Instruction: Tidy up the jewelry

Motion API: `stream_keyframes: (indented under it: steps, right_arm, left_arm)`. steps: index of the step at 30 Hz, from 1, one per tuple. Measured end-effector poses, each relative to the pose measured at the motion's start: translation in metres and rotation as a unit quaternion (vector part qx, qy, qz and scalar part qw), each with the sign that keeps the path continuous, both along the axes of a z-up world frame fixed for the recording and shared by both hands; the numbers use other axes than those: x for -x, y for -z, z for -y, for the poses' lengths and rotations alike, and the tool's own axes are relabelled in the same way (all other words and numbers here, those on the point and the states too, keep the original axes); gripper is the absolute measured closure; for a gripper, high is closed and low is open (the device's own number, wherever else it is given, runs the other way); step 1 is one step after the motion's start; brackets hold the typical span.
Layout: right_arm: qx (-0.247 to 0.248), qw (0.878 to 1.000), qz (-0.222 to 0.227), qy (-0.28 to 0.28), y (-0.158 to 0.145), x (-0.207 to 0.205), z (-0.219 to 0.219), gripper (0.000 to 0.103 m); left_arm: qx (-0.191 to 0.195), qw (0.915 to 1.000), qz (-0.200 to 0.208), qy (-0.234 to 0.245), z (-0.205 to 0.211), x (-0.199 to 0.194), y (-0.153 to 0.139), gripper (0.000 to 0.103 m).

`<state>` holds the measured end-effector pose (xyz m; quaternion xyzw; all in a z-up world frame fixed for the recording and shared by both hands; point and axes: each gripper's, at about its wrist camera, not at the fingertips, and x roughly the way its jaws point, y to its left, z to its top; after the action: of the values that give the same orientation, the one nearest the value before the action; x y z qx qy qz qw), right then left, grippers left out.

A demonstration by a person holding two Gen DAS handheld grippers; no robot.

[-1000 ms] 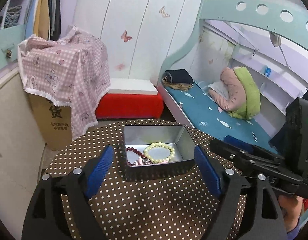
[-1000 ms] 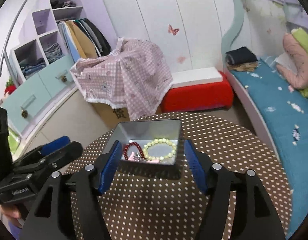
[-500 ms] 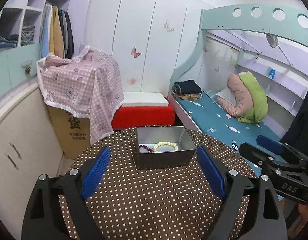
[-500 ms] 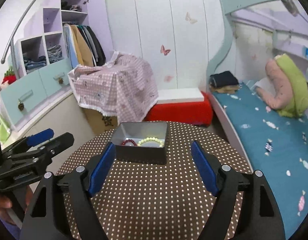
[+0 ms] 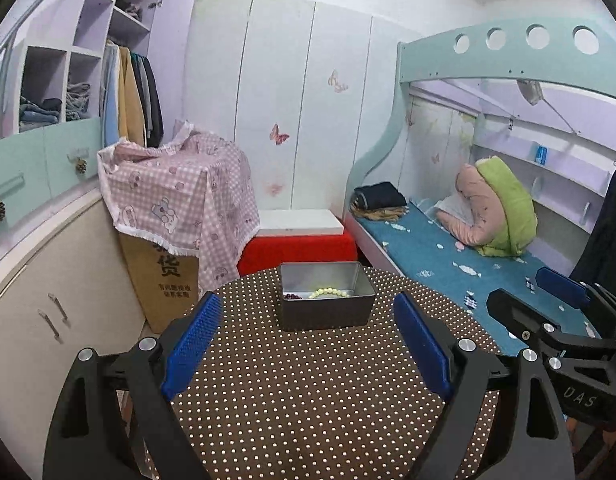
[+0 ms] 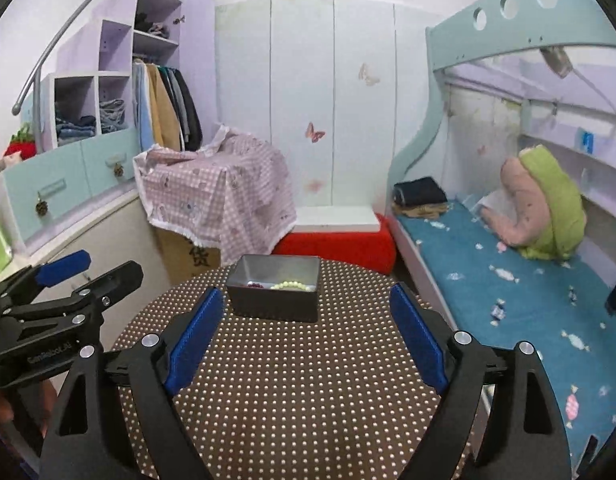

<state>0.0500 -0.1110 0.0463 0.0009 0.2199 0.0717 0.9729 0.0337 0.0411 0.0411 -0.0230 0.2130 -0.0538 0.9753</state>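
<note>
A grey metal tin [image 5: 324,314] [image 6: 274,304] stands at the far side of the round polka-dot table [image 5: 308,400] [image 6: 308,400]. Inside it lie a pale green bead bracelet [image 5: 328,292] [image 6: 292,285] and a dark red bead bracelet [image 5: 293,296] [image 6: 254,285]. My left gripper [image 5: 307,300] is open and empty, held back from the tin above the cloth. The jaws of my right gripper [image 6: 306,290] are opening, with nothing between them, and it is also well short of the tin. Each gripper shows at the edge of the other's view.
Beyond the table stand a cardboard box draped in pink checked cloth [image 5: 180,200], a red bench [image 5: 296,250] and a bunk bed with a blue cover [image 5: 428,248]. A low cabinet [image 5: 36,280] runs along the left wall.
Both grippers have drawn back and risen away from the tin, which now looks smaller and farther off. The right gripper's jaws have spread wider.
</note>
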Motion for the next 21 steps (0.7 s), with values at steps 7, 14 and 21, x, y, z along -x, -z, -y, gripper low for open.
stream_keyframes:
  steps: [7,14,21]
  right_arm:
    - [0.023,0.999,0.037,0.001,-0.017,0.033,-0.008,0.018]
    - [0.024,0.998,0.065,0.008,-0.029,0.053,-0.007,0.017]
    - [0.025,0.995,0.092,0.023,-0.030,0.058,-0.009,0.016]
  left_arm:
    - [-0.010,0.9996,0.027,-0.001,0.005,0.027,-0.013,0.016]
    - [-0.019,0.9967,0.078,-0.016,0.009,0.051,-0.023,0.016]
    - [-0.019,0.9935,0.111,-0.021,0.010,0.054,-0.024,0.016]
